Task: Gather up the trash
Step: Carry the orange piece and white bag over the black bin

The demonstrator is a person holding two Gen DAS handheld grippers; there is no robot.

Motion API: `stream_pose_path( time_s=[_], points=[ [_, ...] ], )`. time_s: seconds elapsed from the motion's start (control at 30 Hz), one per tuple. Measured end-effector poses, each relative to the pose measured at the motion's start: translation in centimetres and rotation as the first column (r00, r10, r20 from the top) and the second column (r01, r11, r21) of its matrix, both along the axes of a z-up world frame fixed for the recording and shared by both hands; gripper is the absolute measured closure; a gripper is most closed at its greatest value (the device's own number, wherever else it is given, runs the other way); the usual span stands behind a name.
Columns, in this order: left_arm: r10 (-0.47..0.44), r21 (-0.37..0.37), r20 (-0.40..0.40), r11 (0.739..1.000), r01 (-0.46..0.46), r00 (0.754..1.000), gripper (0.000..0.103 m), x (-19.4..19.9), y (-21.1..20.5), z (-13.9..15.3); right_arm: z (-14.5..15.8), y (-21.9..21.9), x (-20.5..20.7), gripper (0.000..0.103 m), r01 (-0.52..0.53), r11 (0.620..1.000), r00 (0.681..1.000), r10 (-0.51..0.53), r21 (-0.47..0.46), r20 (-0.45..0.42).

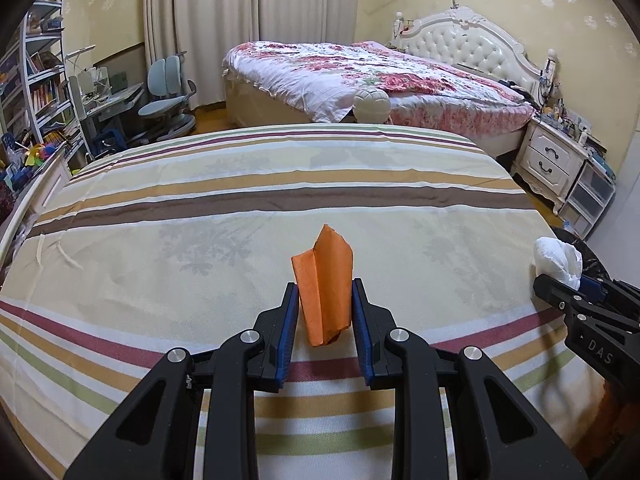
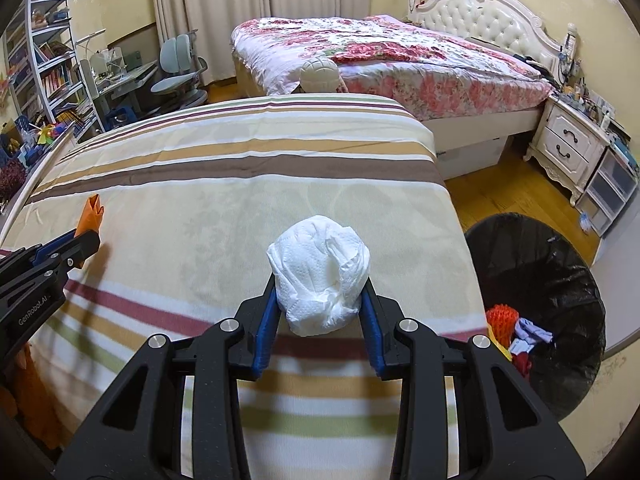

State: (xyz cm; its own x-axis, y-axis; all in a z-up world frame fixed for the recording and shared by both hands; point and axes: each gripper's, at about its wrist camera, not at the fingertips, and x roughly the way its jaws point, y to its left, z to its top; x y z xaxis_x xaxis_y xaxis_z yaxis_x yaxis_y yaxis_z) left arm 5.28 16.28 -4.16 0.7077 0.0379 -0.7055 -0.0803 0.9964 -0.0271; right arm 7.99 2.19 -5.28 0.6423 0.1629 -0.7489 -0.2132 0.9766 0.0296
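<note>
While both hands are hanging over the striped bedspread (image 1: 224, 208), each one is carrying 1 piece of trash. The left gripper (image 1: 324, 292) is squeezing a folded orange paper (image 1: 325, 280), with its blue pads pulled in narrow on the 2 sides. The paper is standing up between them, so it is not touching the bed. The right gripper (image 2: 320, 288) is hugging a crumpled white tissue ball (image 2: 320, 272), and its jaws are standing a bit wider because the ball is fatter. The ball is sticking out in front of the tips.

Just past the right edge of the bed, a bin with a black bag (image 2: 536, 256) is waiting on the floor. Some red, orange and pale scraps (image 2: 516, 332) are already lying inside it. I think both pieces are being held up high so they can be carried over to that bin.

Farther away, a flowery bed (image 1: 360, 76) and a white nightstand (image 1: 548, 160) are sitting by the wall.
</note>
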Motion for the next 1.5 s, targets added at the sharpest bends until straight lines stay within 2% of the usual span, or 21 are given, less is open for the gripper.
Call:
stream_pose_path(
  time_s=[0.33, 0.7, 1.03, 1.3, 1.5],
  points=[
    [-0.031, -0.015, 0.037, 0.999, 0.032, 0.999, 0.076, -2.0, -2.3, 0.4, 0.7, -1.9, -3.1, 0.067, 0.022, 1.000, 0.999, -0.023, 0.012, 0.030],
    [-0.113, -0.024, 0.094, 0.993, 0.115, 0.989, 0.076, -2.7, -6.9, 1.4, 1.7, -5.6, -5.4, 0.067, 0.097, 0.995, 0.993, -0.098, 0.020, 0.073],
    [-0.217, -0.015, 0.133, 0.975, 0.221, 0.967, 0.076, -2.2, -11.9, 2.6, 2.1, -10.3, -5.8, 0.067, 0.199, 0.980, 0.974, -0.199, 0.016, 0.104],
    [-0.299, 0.000, 0.164, 0.953, 0.303, 0.940, 0.076, -0.9, -16.7, 3.0, 2.6, -14.3, -5.3, 0.067, 0.292, 0.956, 0.947, -0.289, -0.004, 0.144],
    [-0.334, 0.009, 0.160, 0.941, 0.337, 0.929, 0.076, 1.0, -19.8, 2.6, 2.2, -17.1, -4.2, 0.067, 0.349, 0.937, 0.926, -0.342, -0.020, 0.163]
  ],
)
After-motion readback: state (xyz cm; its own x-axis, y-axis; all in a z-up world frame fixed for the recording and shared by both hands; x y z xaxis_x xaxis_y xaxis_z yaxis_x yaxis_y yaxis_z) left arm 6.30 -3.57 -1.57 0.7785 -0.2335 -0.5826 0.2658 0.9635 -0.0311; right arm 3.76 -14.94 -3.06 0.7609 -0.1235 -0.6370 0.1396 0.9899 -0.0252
